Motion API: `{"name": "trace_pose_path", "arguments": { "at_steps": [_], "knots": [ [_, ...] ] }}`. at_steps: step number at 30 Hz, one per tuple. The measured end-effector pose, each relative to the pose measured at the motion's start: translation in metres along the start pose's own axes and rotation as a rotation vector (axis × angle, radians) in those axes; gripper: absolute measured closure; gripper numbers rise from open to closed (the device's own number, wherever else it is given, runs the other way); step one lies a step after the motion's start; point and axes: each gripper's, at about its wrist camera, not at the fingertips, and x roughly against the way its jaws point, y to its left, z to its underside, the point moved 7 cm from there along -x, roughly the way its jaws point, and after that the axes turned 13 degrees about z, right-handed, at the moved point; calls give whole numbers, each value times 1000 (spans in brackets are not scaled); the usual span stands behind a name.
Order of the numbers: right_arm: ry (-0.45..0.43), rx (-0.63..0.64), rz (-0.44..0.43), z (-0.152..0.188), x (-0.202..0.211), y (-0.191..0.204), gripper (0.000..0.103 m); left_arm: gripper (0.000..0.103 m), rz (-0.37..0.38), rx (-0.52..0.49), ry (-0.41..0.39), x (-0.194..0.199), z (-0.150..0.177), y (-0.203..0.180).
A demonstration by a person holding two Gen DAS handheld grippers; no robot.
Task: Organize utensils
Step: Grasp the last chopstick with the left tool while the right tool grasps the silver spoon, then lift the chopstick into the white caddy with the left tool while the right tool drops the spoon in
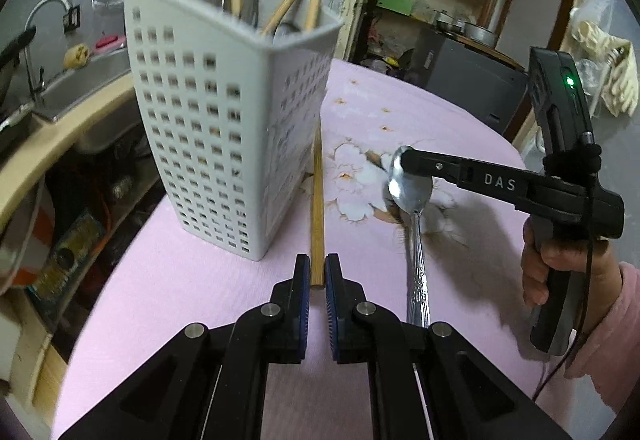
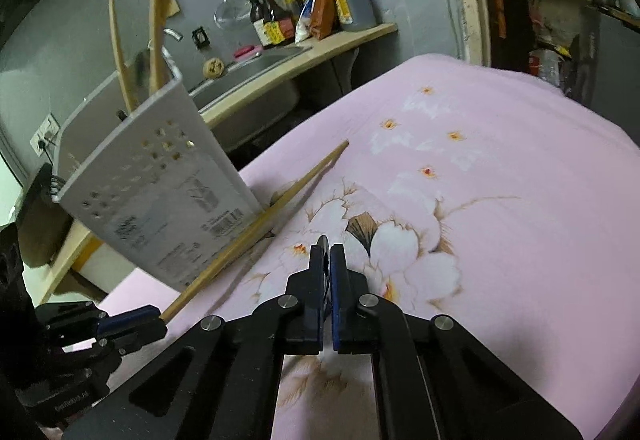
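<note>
Plainly, two utensils are in hand. The chopstick point(image 1: 317, 199), a light, stiff wooden stick, lies along the foot of the perforated utensil holder point(image 1: 224, 111); the left gripper point(image 1: 317, 272) is clamped on its near end, a fair hold though the far tip will swing. The steel spoon point(image 1: 412, 195), heavier and slick, lies beside the holder, pinched at its bowl rim by the right gripper point(image 1: 404, 159); that thin, smooth edge may slip or pivot.
</note>
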Motion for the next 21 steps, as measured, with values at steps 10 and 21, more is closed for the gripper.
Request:
{"name": "trace_pose_path", "arguments": {
  "at_steps": [10,21],
  "knots": [
    [-98,-51,51,-4,60,0,101,95,8,-72,-60,54,-25,-17],
    [-264,-68,118,-27,133,13,101,95,75,-147,-183,99,-85,-41]
  ]
}}
